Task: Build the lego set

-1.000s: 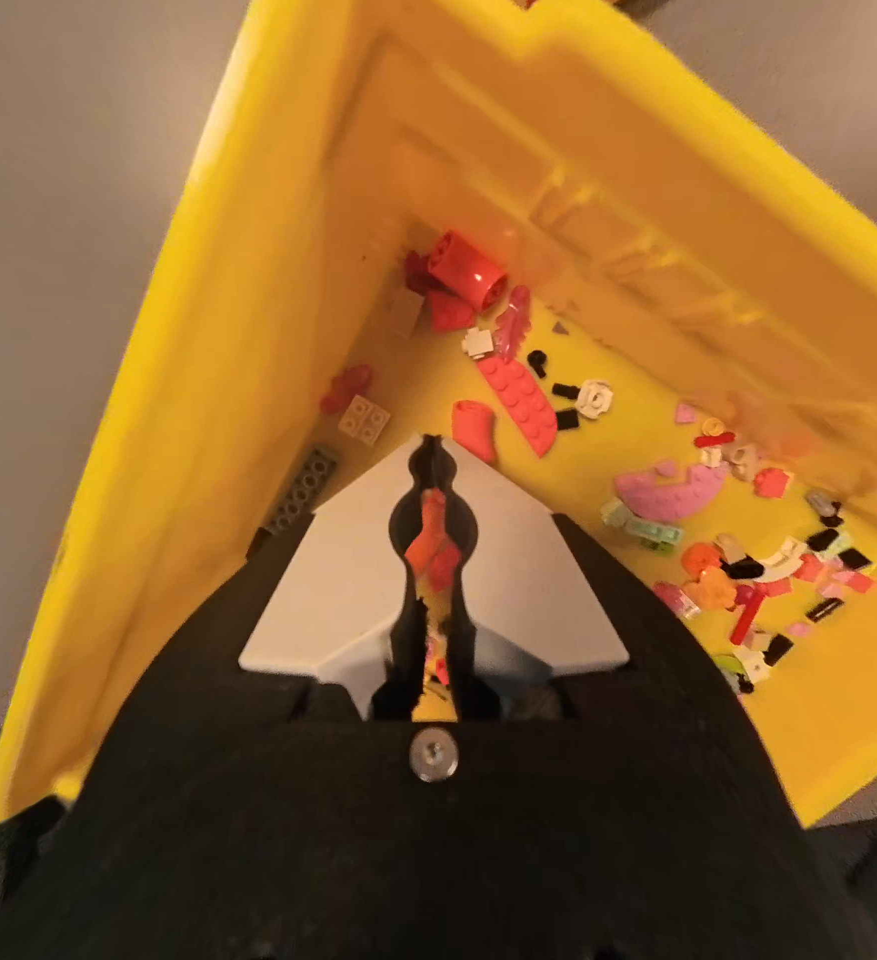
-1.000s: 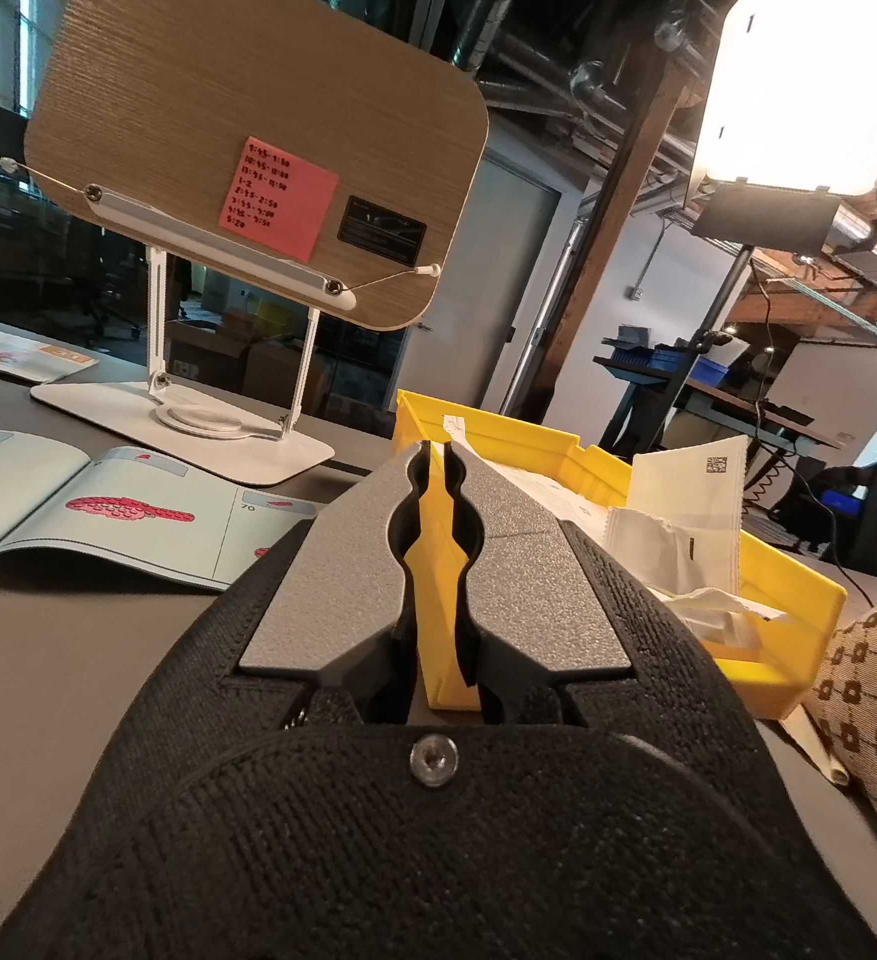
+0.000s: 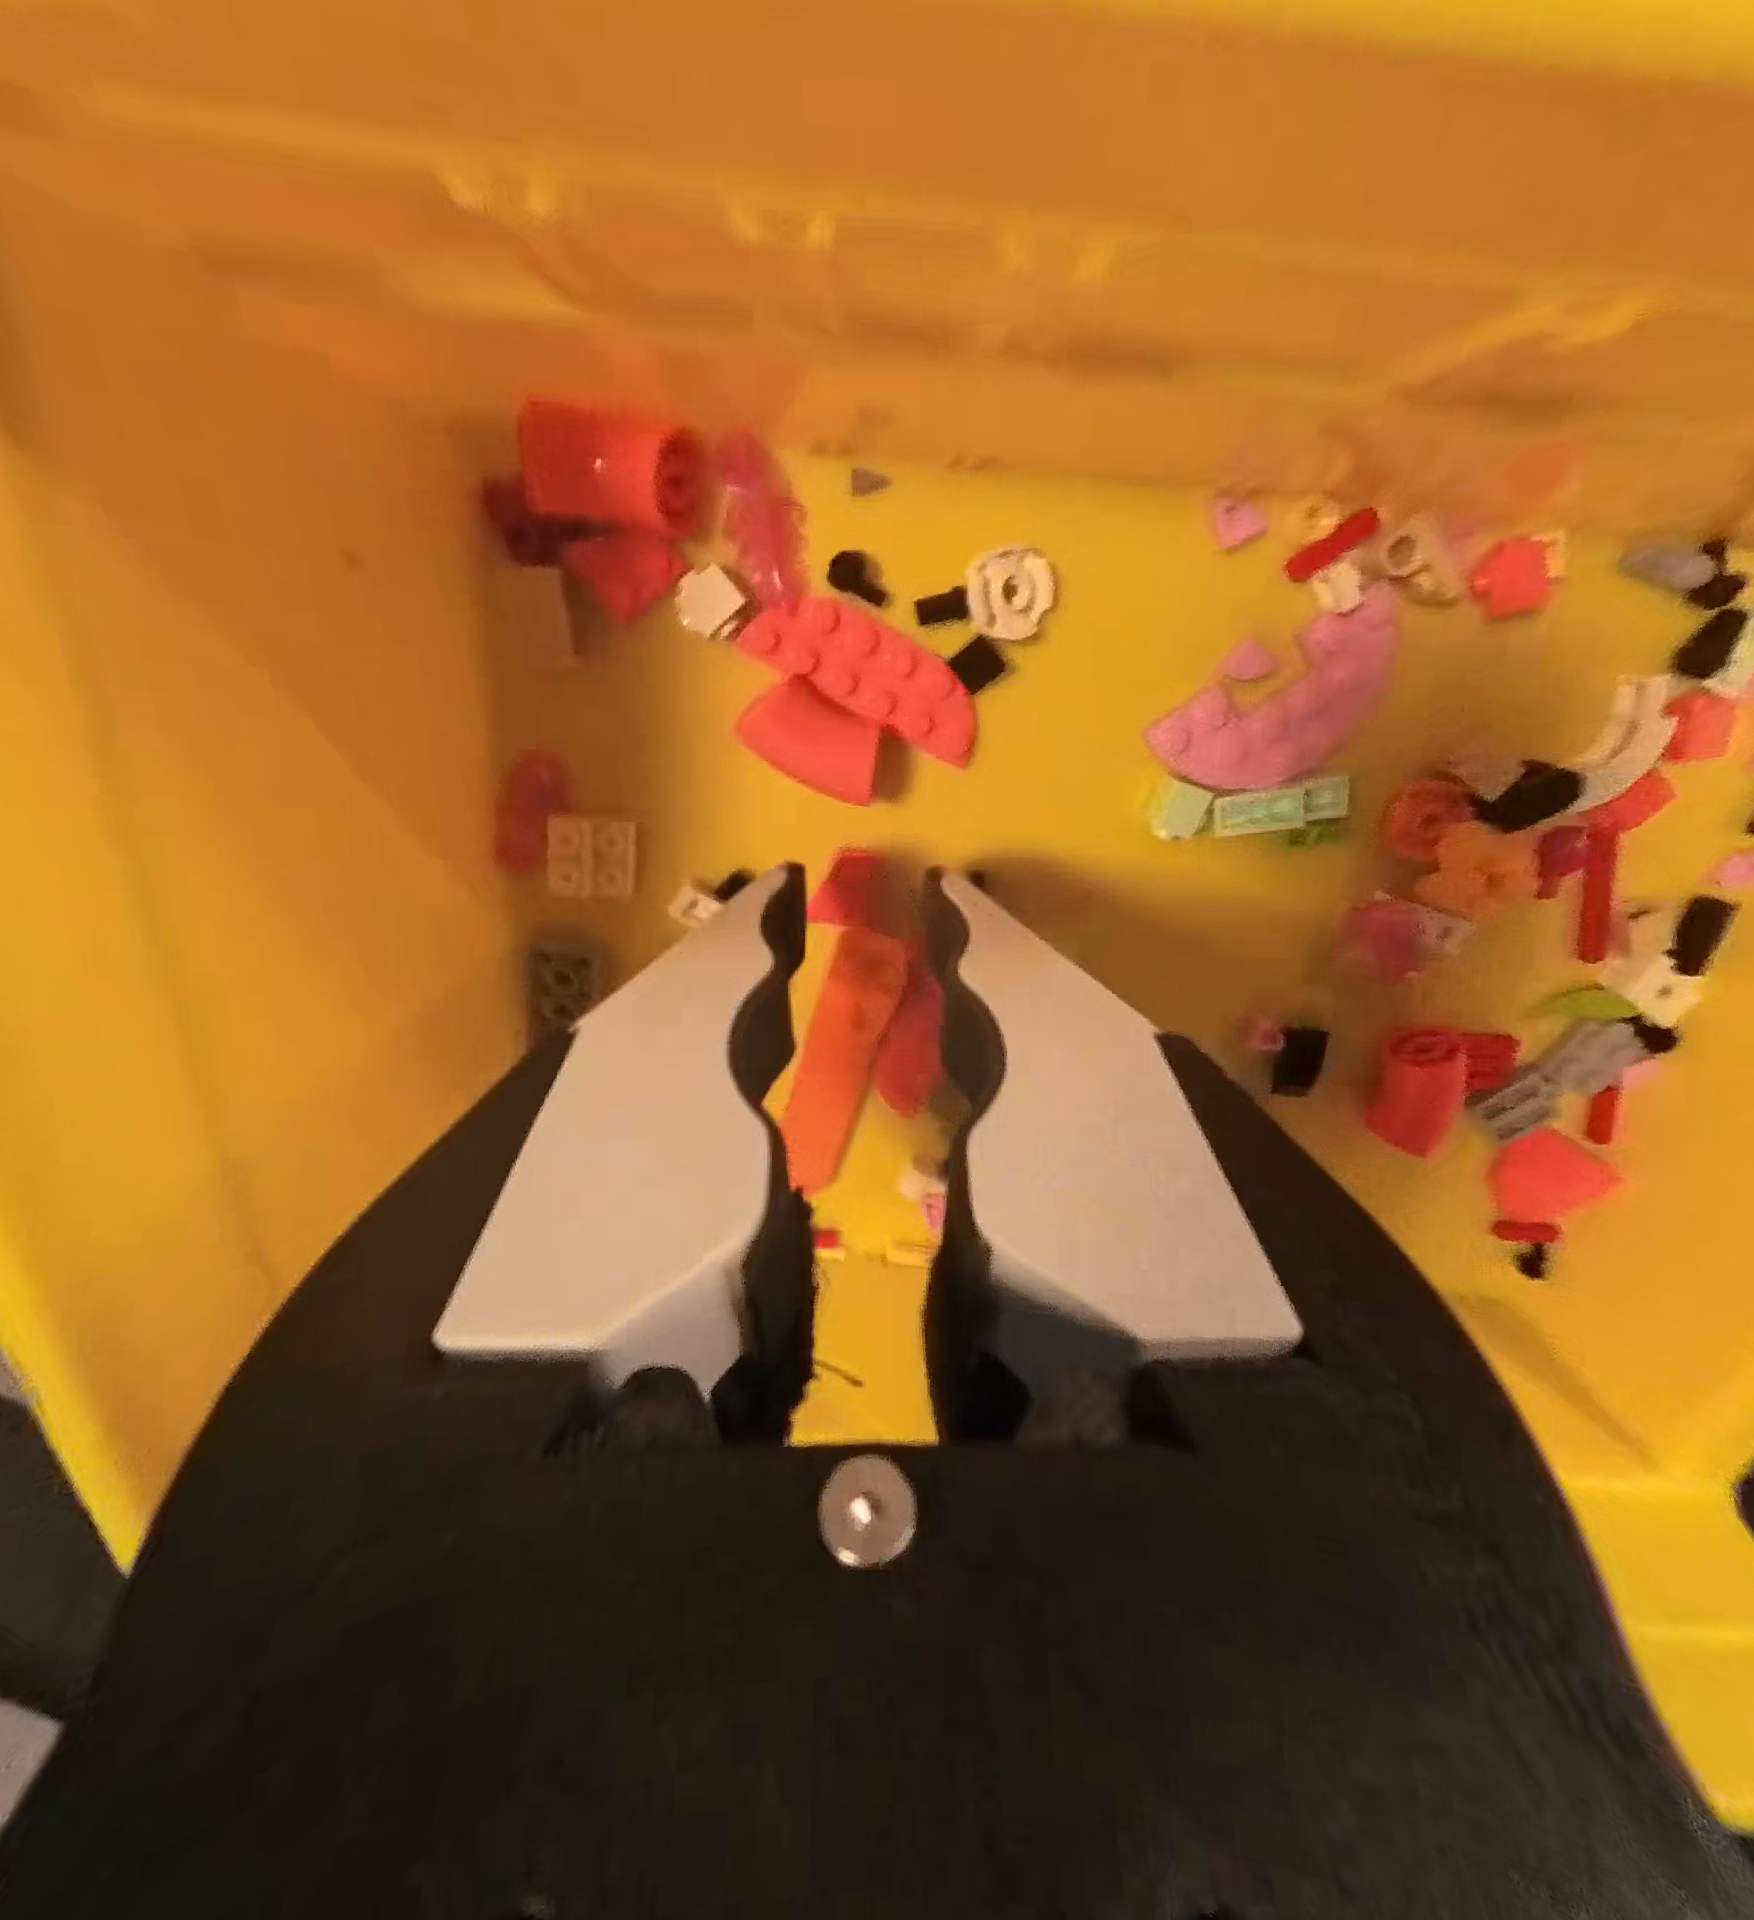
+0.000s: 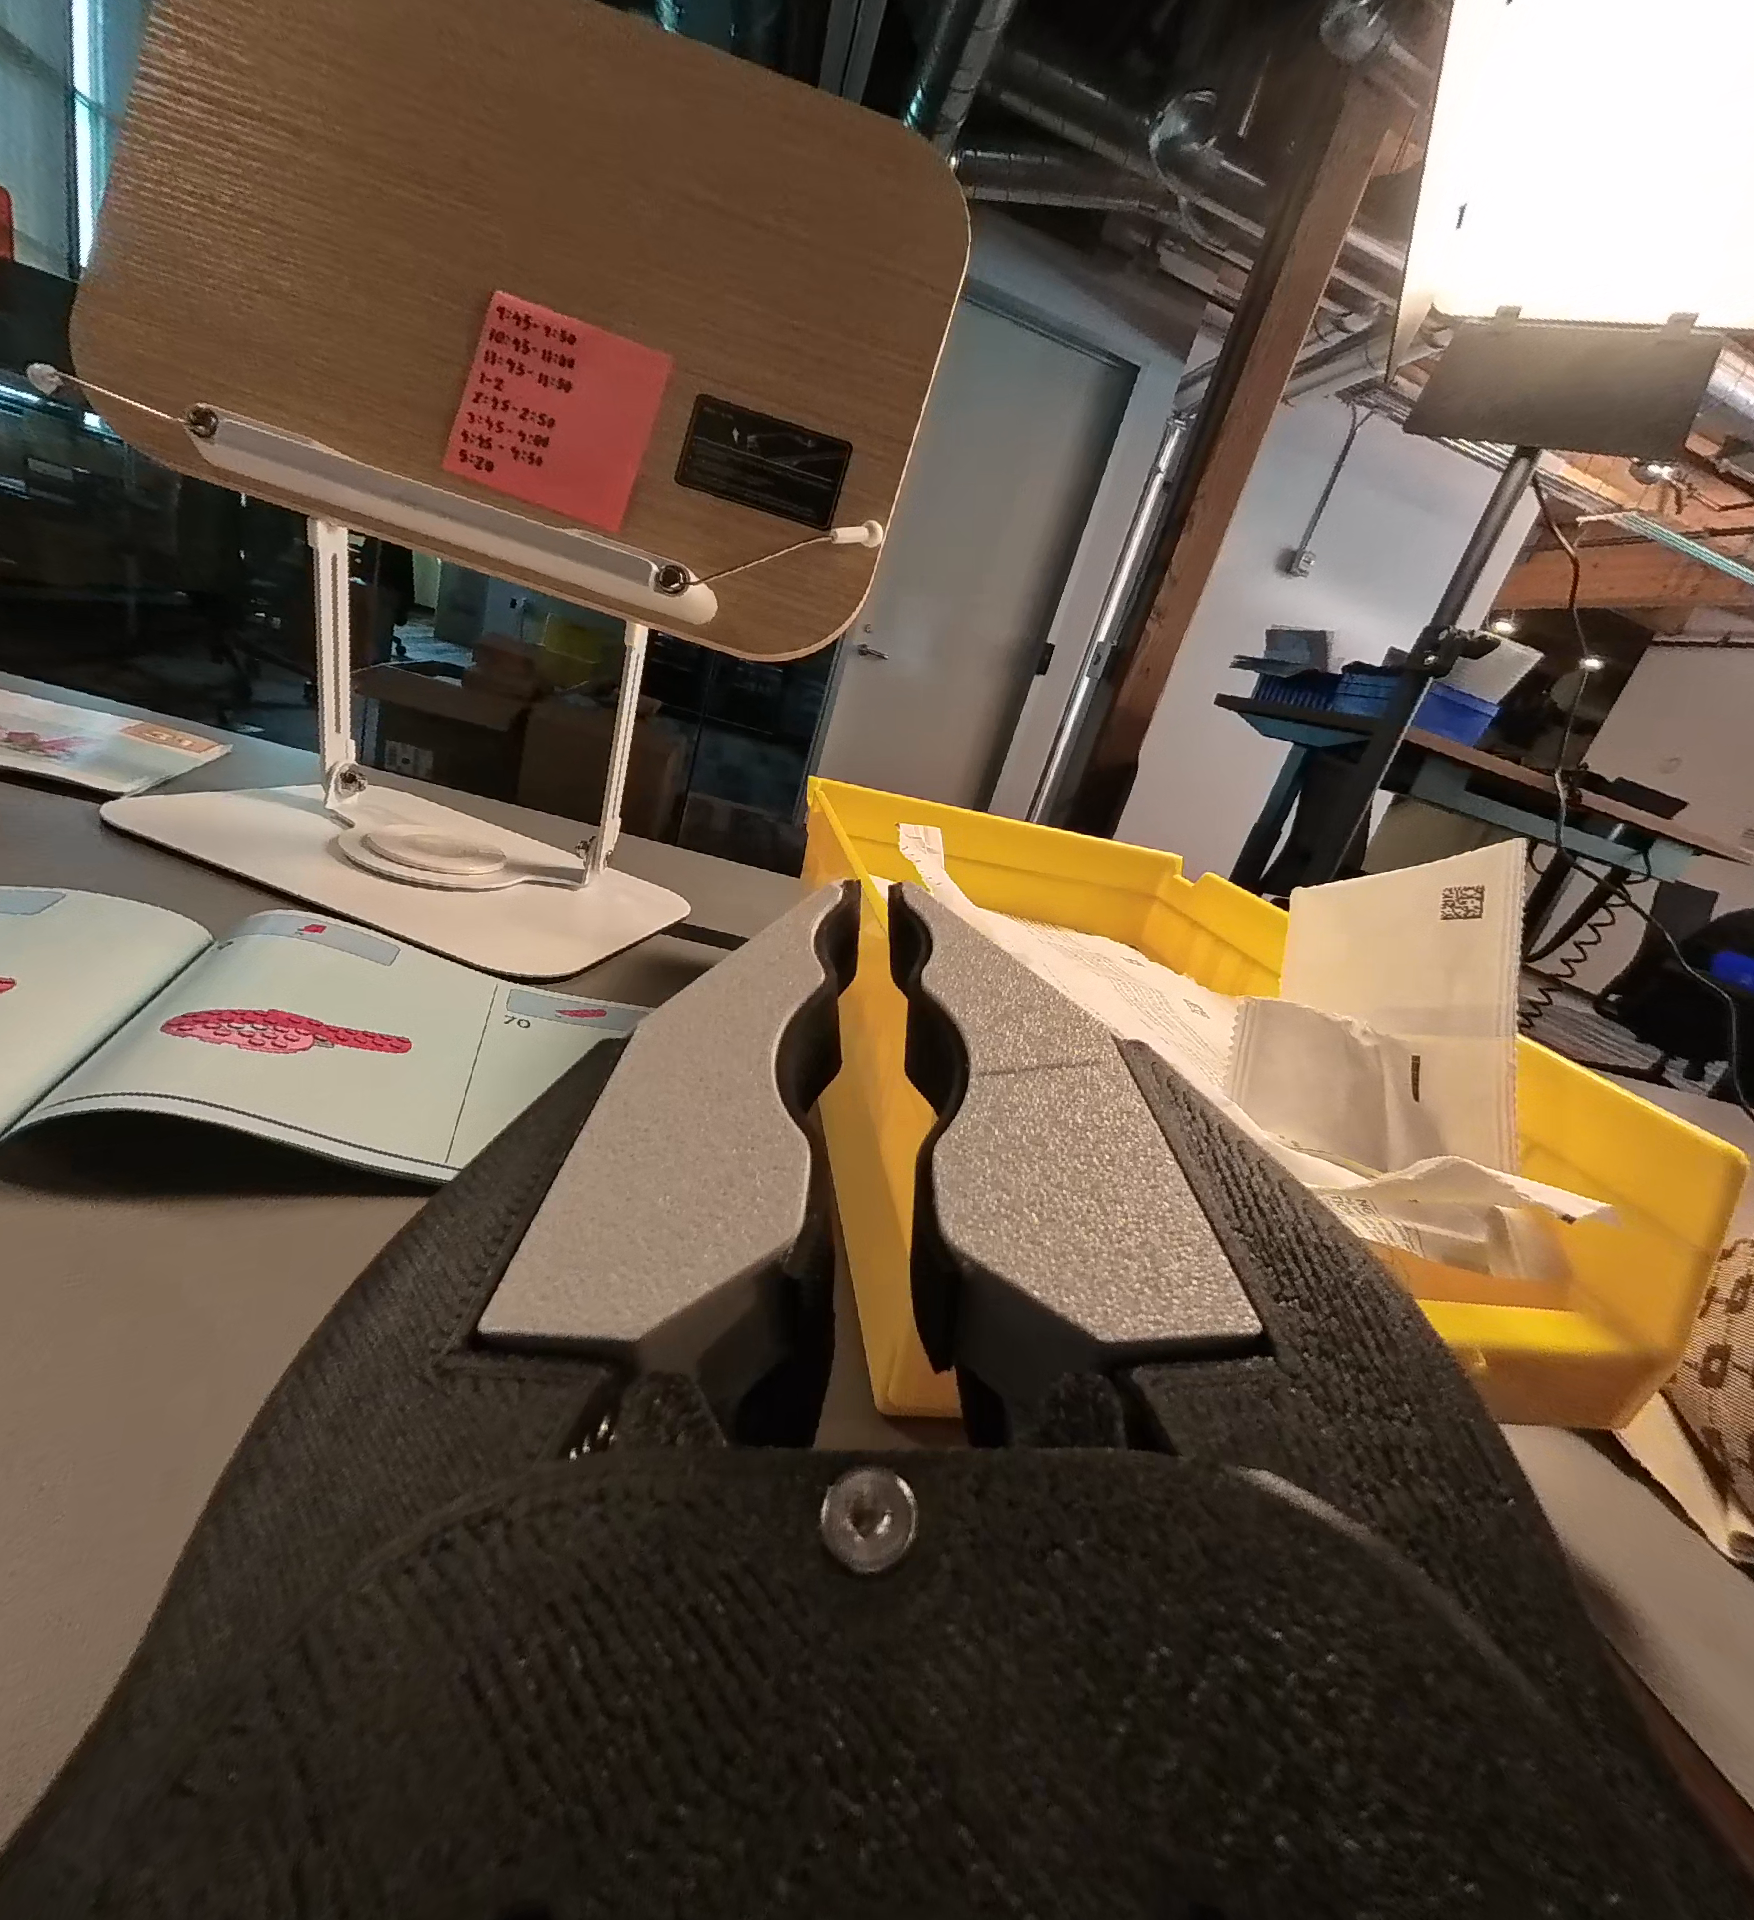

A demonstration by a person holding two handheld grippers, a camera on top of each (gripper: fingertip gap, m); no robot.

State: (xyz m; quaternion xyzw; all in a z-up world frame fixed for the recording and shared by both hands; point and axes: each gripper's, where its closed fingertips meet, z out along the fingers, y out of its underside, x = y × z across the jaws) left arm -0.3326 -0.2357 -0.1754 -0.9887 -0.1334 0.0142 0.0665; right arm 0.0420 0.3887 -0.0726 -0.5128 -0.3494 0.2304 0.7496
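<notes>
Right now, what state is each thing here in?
left gripper: open, orange and red bricks between its fingers
right gripper: nearly shut, holding nothing
booklet: lying open
paper bags: torn open, in yellow bin
book stand: upright, no book on it
studio light: on
</notes>
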